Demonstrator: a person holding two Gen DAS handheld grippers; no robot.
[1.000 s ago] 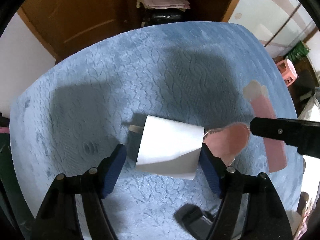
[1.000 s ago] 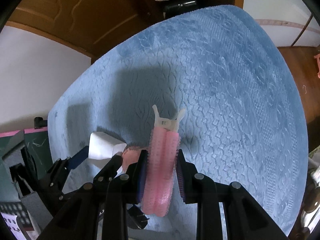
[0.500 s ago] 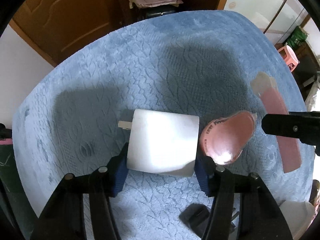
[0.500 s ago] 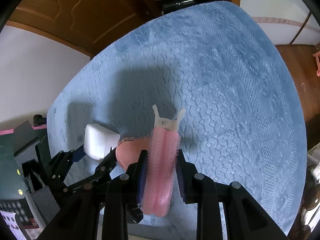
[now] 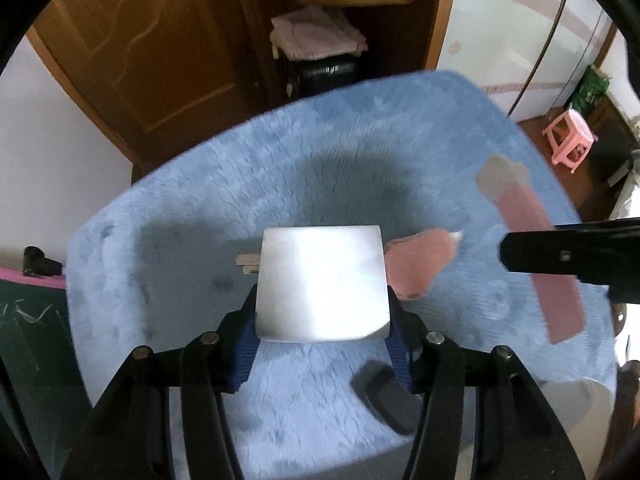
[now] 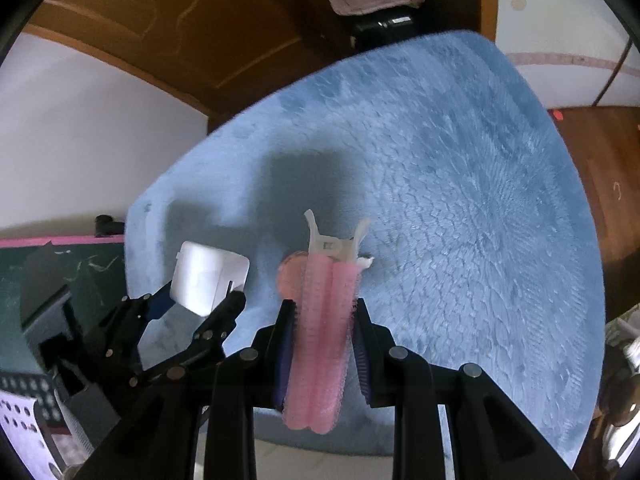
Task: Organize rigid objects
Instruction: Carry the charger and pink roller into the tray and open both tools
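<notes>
Blue plush worktop (image 5: pixel 328 152) under both tools. Our left tool (image 5: pixel 322 332) has just been closing; its blue pads now pinch a white charger block (image 5: pixel 322 284), prongs pointing left, lifted clear of the cover. Our right tool (image 6: pixel 322 344) is pressed tight on a pink hair-roller clip (image 6: pixel 322 320), white clip end forward. Pink heart-shaped piece (image 5: pixel 418 262) lies just right of the block.

Left gripper (image 5: pixel 322 320) jaws, having just closed, clamp a white charger (image 5: pixel 322 284) above the blue blanket (image 5: pixel 240 184).
</notes>
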